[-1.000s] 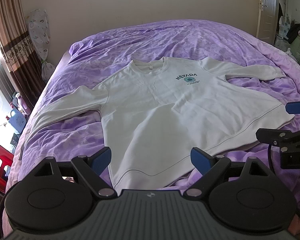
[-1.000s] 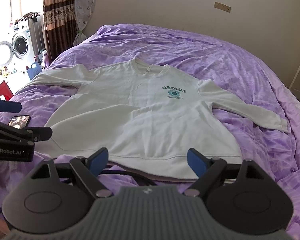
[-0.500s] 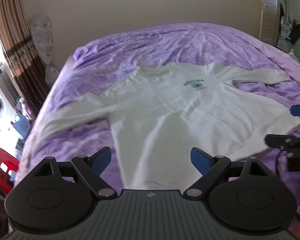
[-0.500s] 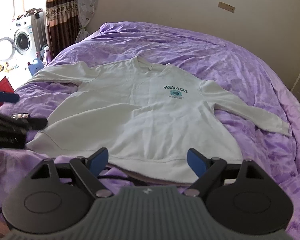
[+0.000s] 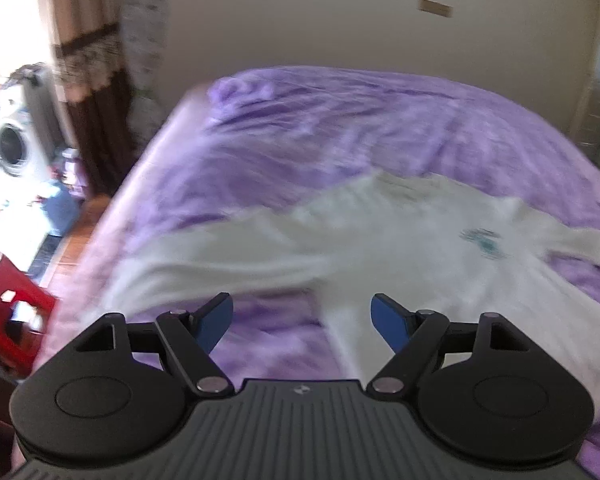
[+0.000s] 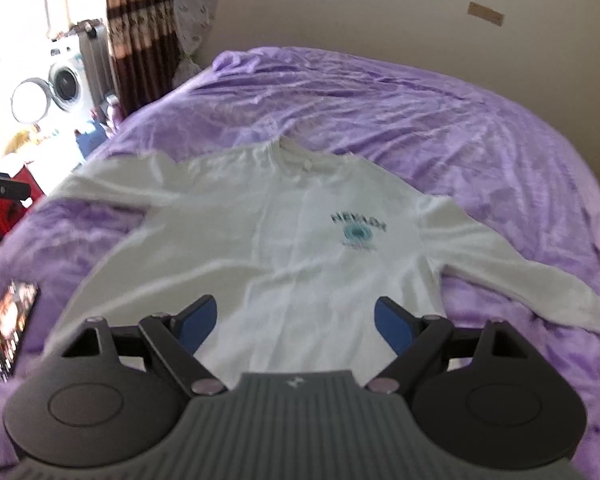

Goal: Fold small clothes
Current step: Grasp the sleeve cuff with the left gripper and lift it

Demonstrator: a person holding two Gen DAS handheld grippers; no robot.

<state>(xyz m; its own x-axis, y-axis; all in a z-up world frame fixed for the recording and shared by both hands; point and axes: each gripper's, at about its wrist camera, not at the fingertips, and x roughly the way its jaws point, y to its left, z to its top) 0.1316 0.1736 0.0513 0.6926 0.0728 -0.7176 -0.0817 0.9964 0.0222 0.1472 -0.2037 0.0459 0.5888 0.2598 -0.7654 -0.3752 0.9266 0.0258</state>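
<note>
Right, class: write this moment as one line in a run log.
stage: approach, no fold yet | sweatshirt: flat on purple bed cover, sleeves out | left gripper: open, empty, jaws just narrowing | right gripper: open, empty | phone: on cover

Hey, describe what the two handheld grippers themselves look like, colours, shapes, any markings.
The left gripper and the right gripper look alike: a ribbed grey body with a small pale logo, two round black discs, black angled linkage arms with silver pivot pins, and flat blue fingers. No cable, hand or sleeve shows.
</note>
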